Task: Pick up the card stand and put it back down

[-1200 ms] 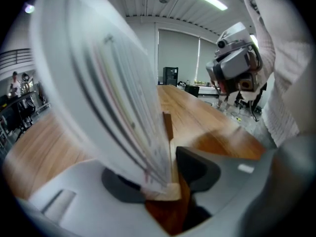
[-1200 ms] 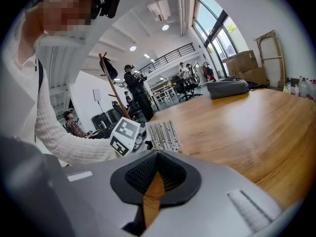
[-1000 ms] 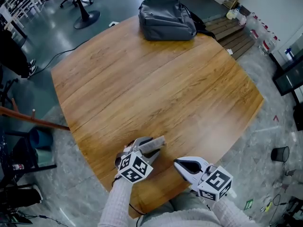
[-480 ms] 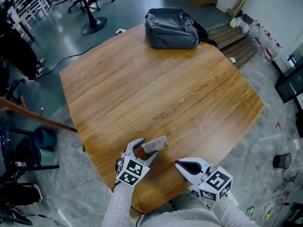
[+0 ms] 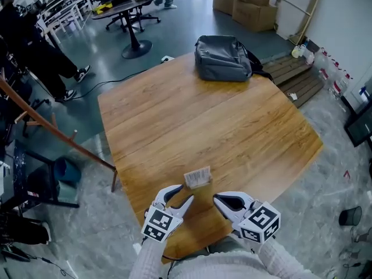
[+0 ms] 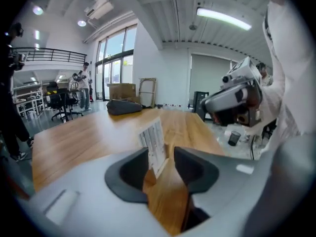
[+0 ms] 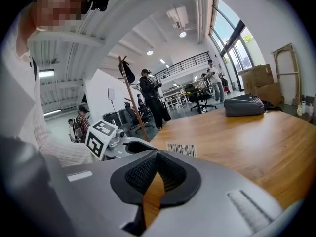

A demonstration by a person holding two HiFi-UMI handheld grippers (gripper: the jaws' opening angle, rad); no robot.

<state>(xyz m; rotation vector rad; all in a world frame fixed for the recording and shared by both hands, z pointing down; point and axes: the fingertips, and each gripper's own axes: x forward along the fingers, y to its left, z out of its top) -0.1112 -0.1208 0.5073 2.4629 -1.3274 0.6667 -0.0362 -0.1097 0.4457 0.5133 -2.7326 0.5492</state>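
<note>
The card stand (image 5: 197,177), a small white card with a barcode, stands on its own on the wooden table (image 5: 232,127) near the front edge. My left gripper (image 5: 181,194) is just short of it, open, with nothing between the pads. Its jaws have just been closing. In the left gripper view the card stand (image 6: 153,141) shows beyond the open left gripper (image 6: 165,158). My right gripper (image 5: 217,200) is shut and empty, to the right of the stand. The right gripper view has the shut right gripper (image 7: 157,158), the card stand (image 7: 180,148) and the left gripper's marker cube (image 7: 101,137).
A grey backpack (image 5: 224,58) lies at the table's far edge. A brown wooden pole (image 5: 52,129) slants past the left side. Cardboard boxes (image 5: 244,4), office chairs (image 5: 131,16) and a wooden pallet (image 5: 296,77) are on the floor beyond the table.
The left gripper had its jaws around the card stand; it has let go and drawn back toward me. The stand now stands free on the table. The head view has tilted up.
</note>
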